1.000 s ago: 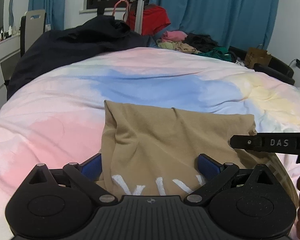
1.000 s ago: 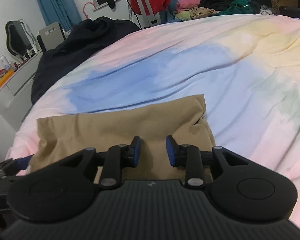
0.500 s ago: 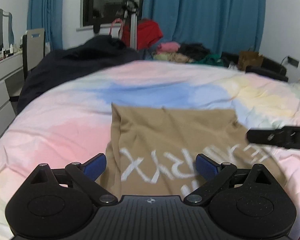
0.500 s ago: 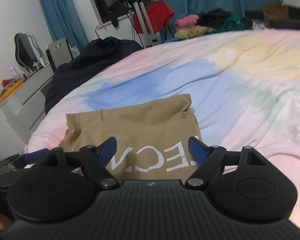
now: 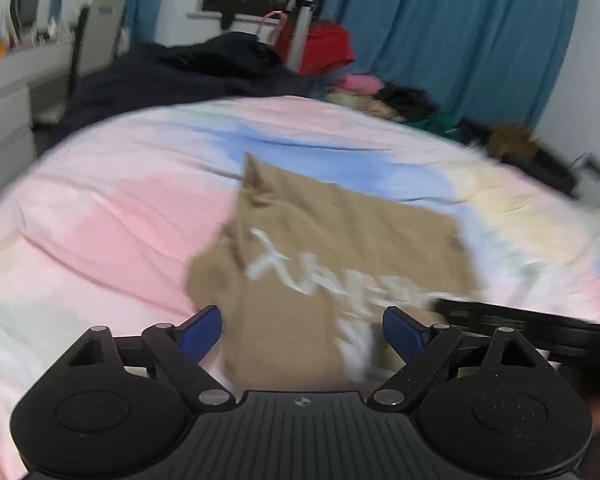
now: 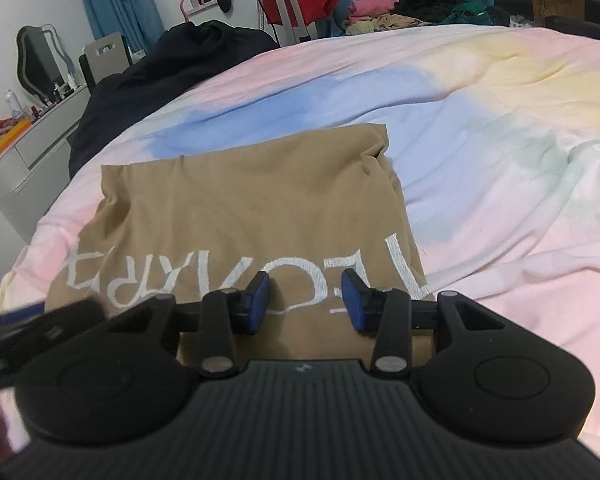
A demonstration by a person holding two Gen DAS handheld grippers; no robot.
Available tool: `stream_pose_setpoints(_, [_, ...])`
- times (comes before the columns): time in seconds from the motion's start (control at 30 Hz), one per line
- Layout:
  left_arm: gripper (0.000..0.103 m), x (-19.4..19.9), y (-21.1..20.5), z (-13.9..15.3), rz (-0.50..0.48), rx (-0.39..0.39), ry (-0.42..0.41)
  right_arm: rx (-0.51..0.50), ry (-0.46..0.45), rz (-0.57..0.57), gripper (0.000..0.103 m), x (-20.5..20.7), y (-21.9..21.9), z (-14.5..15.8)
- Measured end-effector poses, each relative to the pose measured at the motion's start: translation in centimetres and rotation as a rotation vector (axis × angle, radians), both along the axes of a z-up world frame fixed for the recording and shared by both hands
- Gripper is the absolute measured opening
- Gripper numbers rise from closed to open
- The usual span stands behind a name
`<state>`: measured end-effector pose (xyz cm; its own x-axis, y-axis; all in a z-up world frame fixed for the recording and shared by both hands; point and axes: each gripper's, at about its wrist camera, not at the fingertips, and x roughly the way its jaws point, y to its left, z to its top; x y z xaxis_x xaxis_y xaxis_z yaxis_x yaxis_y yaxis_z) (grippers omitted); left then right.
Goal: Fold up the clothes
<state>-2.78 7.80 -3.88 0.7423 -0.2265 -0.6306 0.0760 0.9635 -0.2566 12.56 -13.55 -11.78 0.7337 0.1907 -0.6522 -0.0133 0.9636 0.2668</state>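
A folded tan garment (image 6: pixel 244 208) with white lettering lies flat on the pastel bedspread (image 6: pixel 500 128). It also shows in the left wrist view (image 5: pixel 332 240), blurred by motion. My left gripper (image 5: pixel 302 330) is open wide and empty above the garment's near edge. My right gripper (image 6: pixel 305 300) is partly open and empty, its blue pads (image 6: pixel 256 298) hovering over the lettering. The right gripper's side shows in the left wrist view (image 5: pixel 500 316).
A dark blanket (image 6: pixel 172 64) lies heaped at the bed's far left. A pile of clothes (image 6: pixel 384 12) sits at the far edge by blue curtains. A grey dresser (image 6: pixel 32 144) and chair (image 6: pixel 106 56) stand on the left.
Both grippers have let go of the garment and pulled back from it. The left view has swung and blurred. The right gripper's jaws have narrowed since half a second ago.
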Motion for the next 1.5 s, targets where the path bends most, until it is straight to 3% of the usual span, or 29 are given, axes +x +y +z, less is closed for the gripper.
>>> stream_pose_setpoints(0.1, [0.090, -1.4, 0.6, 0.6, -0.029, -0.121, 0.030, 0.009, 0.006, -0.003, 0.042, 0.1, -0.1, -0.1])
stream_pose_setpoints(0.27, [0.089, 0.3, 2.0, -0.9, 0.026, -0.271, 0.177, 0.019, 0.010, -0.013, 0.042, -0.1, 0.0, -0.4])
stream_pose_setpoints(0.43, [0.087, -0.2, 3.9, 0.0, 0.058, -0.368, 0.149, 0.035, 0.014, -0.024, 0.042, -0.2, -0.1, -0.5])
stream_pose_setpoints(0.57, [0.088, -1.1, 3.7, 1.3, 0.010, -0.415, 0.113, 0.045, 0.025, -0.038, 0.042, 0.1, -0.3, -0.6])
stream_pose_setpoints(0.67, [0.088, -1.9, 3.7, 2.1, -0.052, -0.504, 0.105, 0.065, 0.031, -0.046, 0.042, 0.2, -0.6, -0.6])
stream_pose_setpoints(0.73, [0.090, -1.9, 3.3, 2.8, -0.103, -0.505, 0.060, 0.079, 0.034, -0.051, 0.042, 0.3, -0.7, -0.6])
stream_pose_setpoints(0.8, [0.092, -1.4, 2.5, 2.0, -0.126, -0.505, 0.077, 0.098, 0.040, -0.060, 0.042, 0.4, -1.0, -0.5])
stream_pose_setpoints(0.9, [0.093, 0.0, 2.3, -1.6, -0.088, -0.580, 0.208, 0.163, 0.057, -0.089, 0.042, 0.6, -1.7, -0.7])
stream_pose_setpoints(1.03, [0.093, 2.1, 2.9, -5.7, 0.073, -0.553, 0.254, 0.212, 0.067, -0.101, 0.042, 0.7, -2.3, -0.8])
stream_pose_setpoints(1.1, [0.089, 3.1, 3.5, -6.3, 0.142, -0.586, 0.265, 0.203, 0.067, -0.100, 0.042, 0.7, -2.1, -0.8])
stream_pose_setpoints(1.17, [0.089, 3.2, 3.6, -5.2, 0.129, -0.606, 0.175, 0.191, 0.068, -0.097, 0.042, 0.7, -1.9, -0.8])
stream_pose_setpoints(1.3, [0.094, 2.7, 2.4, -3.6, 0.016, -0.582, 0.019, 0.203, 0.071, -0.105, 0.042, 0.7, -2.2, -0.9])
stream_pose_setpoints(1.37, [0.093, 3.5, 2.0, -4.3, 0.031, -0.520, 0.069, 0.219, 0.075, -0.112, 0.042, 0.8, -2.4, -1.0])
stream_pose_setpoints(1.4, [0.087, 4.0, 1.8, -4.9, 0.045, -0.487, 0.112, 0.221, 0.075, -0.112, 0.042, 0.8, -2.5, -1.0])
stream_pose_setpoints(1.43, [0.082, 4.4, 2.0, -5.7, 0.073, -0.487, 0.149, 0.219, 0.075, -0.110, 0.042, 0.8, -2.4, -1.0])
stream_pose_setpoints(1.5, [0.076, 5.0, 3.2, -7.1, 0.130, -0.570, 0.197, 0.214, 0.074, -0.107, 0.042, 0.8, -2.4, -1.0])
